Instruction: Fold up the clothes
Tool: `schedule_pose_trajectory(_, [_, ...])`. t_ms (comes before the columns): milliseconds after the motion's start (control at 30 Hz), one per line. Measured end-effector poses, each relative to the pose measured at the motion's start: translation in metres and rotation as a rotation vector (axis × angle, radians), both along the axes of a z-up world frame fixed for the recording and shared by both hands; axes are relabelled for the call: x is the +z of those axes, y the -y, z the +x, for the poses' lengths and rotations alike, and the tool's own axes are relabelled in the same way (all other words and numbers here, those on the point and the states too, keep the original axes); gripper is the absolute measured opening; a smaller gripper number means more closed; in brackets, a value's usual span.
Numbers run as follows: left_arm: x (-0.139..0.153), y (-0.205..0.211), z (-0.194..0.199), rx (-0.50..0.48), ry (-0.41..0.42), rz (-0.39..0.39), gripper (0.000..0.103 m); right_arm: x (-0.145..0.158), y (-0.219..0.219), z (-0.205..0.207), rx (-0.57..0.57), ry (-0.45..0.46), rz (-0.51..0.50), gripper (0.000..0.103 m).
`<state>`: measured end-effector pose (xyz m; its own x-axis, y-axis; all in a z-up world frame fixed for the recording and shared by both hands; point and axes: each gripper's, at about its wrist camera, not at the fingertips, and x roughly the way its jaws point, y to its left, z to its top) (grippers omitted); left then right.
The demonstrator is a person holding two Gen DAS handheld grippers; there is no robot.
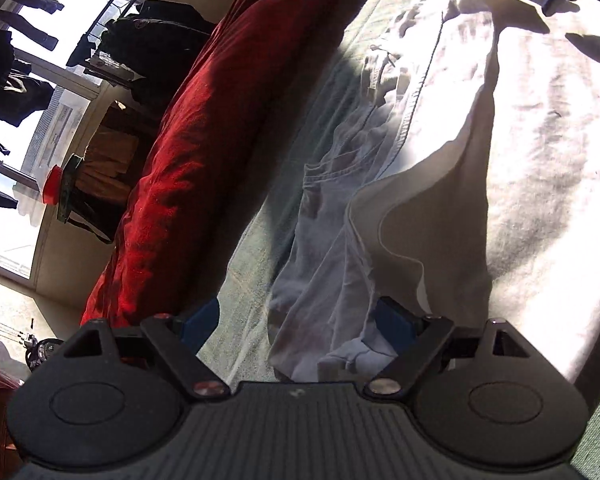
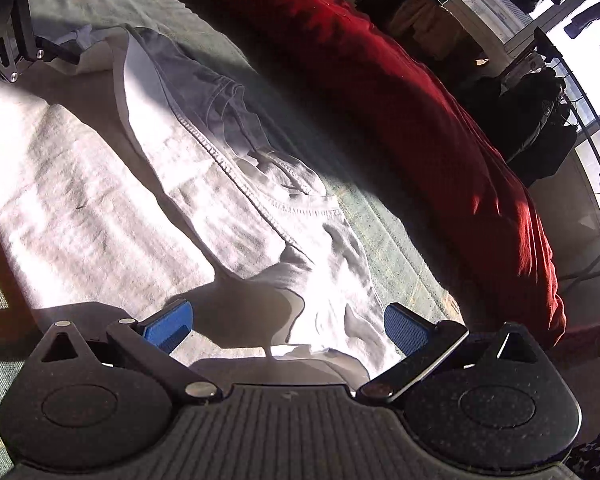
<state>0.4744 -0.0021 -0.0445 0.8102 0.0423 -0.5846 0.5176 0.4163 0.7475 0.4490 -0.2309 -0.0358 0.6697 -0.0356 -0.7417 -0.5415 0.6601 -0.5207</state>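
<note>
White garment (image 1: 520, 160) on green bed cover (image 1: 240, 320), sun-bleached, type unclear; pale jeans (image 1: 332, 240) partly hidden beneath it. Left gripper (image 1: 296, 320) tilted down over jeans, jaws released, nothing gripped. Right gripper (image 2: 288, 326) tilted down, released, over garment's 6 o'clock edge. One red duvet (image 2: 420, 100) at 1 o'clock.

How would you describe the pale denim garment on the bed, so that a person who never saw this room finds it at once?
Start from the long red duvet bunched along the bed. Beside it, on the grey-green sheet, light clothes lie in sunlight. The pale denim garment is partly covered by a plain white shirt; unlike the shirt, it shows thick stitched seams and a faded blue tone.
</note>
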Motion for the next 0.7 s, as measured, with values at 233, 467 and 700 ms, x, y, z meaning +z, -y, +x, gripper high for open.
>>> schedule_pose_trajectory(233, [0.001, -0.005, 0.036, 0.037, 0.051, -0.002, 0.086, -0.016, 0.015, 0.023, -0.04, 0.032, -0.056, 0.103])
schedule_pose_trajectory(467, [0.041, 0.007, 0.016, 0.001, -0.007, -0.179, 0.086, -0.007, 0.019, 0.05, -0.035, 0.114, -0.12, 0.103])
schedule_pose_trajectory(700, [0.006, 0.023, -0.006, 0.005, -0.175, -0.156, 0.086, -0.01, 0.02, 0.062, -0.055, 0.132, -0.127, 0.103])
